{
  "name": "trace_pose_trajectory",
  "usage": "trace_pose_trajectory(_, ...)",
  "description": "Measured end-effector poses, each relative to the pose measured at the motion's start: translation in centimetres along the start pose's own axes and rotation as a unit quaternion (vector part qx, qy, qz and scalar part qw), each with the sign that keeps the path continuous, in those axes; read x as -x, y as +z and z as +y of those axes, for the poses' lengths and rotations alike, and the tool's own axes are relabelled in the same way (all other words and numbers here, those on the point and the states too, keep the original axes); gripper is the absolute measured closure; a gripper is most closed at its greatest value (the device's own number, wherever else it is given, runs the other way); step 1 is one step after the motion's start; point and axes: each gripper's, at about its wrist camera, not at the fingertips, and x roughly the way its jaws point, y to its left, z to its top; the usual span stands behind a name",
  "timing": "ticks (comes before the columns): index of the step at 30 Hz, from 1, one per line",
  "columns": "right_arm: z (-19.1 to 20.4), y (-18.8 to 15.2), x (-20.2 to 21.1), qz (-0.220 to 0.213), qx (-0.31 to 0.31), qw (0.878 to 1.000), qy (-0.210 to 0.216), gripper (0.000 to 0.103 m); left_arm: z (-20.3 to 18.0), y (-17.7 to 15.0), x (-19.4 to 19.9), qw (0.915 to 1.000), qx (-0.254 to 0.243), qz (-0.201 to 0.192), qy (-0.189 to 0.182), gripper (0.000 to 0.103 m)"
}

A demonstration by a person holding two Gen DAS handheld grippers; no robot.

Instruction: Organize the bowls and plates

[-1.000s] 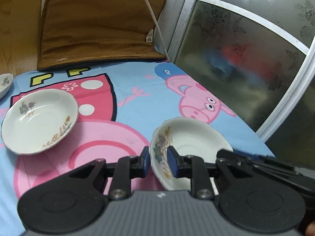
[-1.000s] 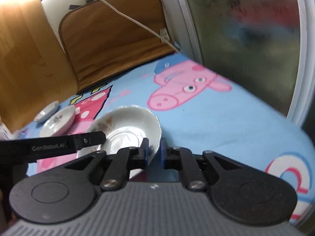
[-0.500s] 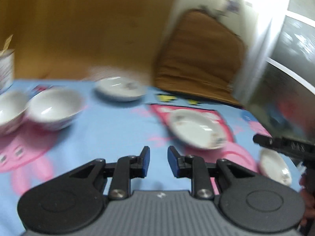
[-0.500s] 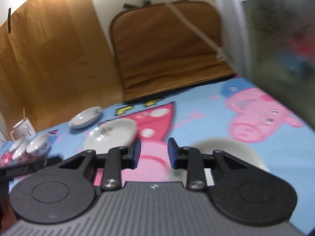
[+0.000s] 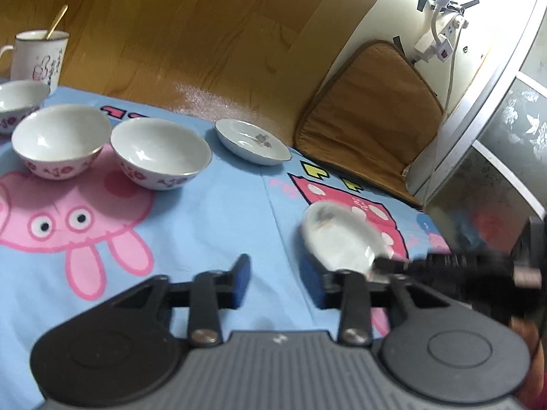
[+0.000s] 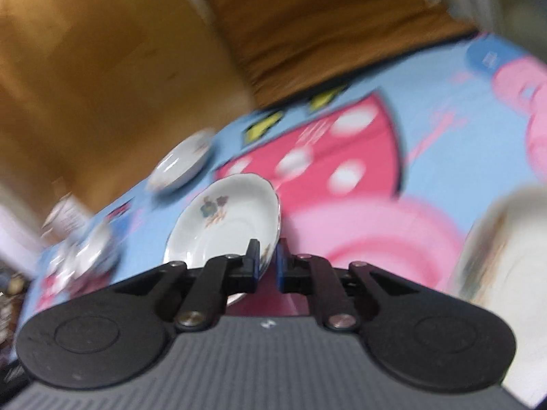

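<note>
**Right wrist view: second plate now gripped at its rim**

Right wrist view shows the right gripper with its fingers closed on the near rim of a flowered plate, which looks tipped up off the cloth. A second ago those fingers sat at the edge of a different plate, the one nearest the pig's face print; half a second ago they were parted above the cloth. That first plate now lies to the right of the gripped one, blurred and unheld. So the right hand has moved on to the next plate, probably to stack it.

The left gripper has swung away from that first plate too. Its fingers stand well apart and hold nothing, above bare cloth just left of the gripped plate. It now faces the bowls.

Count, from both views:
- Plates: three. One gripped, one to its right, and one beyond it toward the wooden wall.
- Bowls: three. Two side by side left of the far plate, a third at the frame edge.
- Mug: one, behind the bowls, with a stick in it.
</note>
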Motion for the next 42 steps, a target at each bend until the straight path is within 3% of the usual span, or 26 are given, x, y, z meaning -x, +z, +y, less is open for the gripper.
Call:
trace_pose_trajectory(6,2.6,-5.2,2.0,0.027,0.030,0.998,0.056,0.091,-0.6,-1.0,-0.1,0.9991,-0.028,0.029,0.013,0.071)
trace_pose_trajectory(8,3.2,-6.5,2.8,0.026,0.041,0.997,0.064,0.091,-0.7,-1.7,0.0,0.9980,-0.038,0.042,0.026,0.085)
trace_pose_trajectory(9,3.4,-6.7,3.2,0.024,0.051,0.996,0.063,0.091,-0.7,-2.1,0.1,0.9974,-0.043,0.047,0.035,0.085)
trace_pose_trajectory(21,3.8,-9.7,5.5,-0.029,0.108,0.994,0.004,0.088,-3.2,-4.3,1.3,0.9959,-0.067,0.057,0.023,0.090)
trace_pose_trajectory(31,-1.3,-10.3,10.7,-0.105,0.057,0.990,-0.071,0.088,-11.5,-5.6,-3.3,0.9825,-0.160,0.089,-0.033,0.089)
trace_pose_trajectory(37,-3.6,-8.4,13.5,-0.178,0.046,0.978,-0.100,0.088,-17.1,-4.2,-5.2,0.9733,-0.207,0.069,-0.071,0.089)
trace_pose_trajectory(42,-6.1,-7.2,14.4,-0.206,0.033,0.968,-0.138,0.088,-20.4,-3.9,-8.6,0.9686,-0.216,0.086,-0.087,0.089)
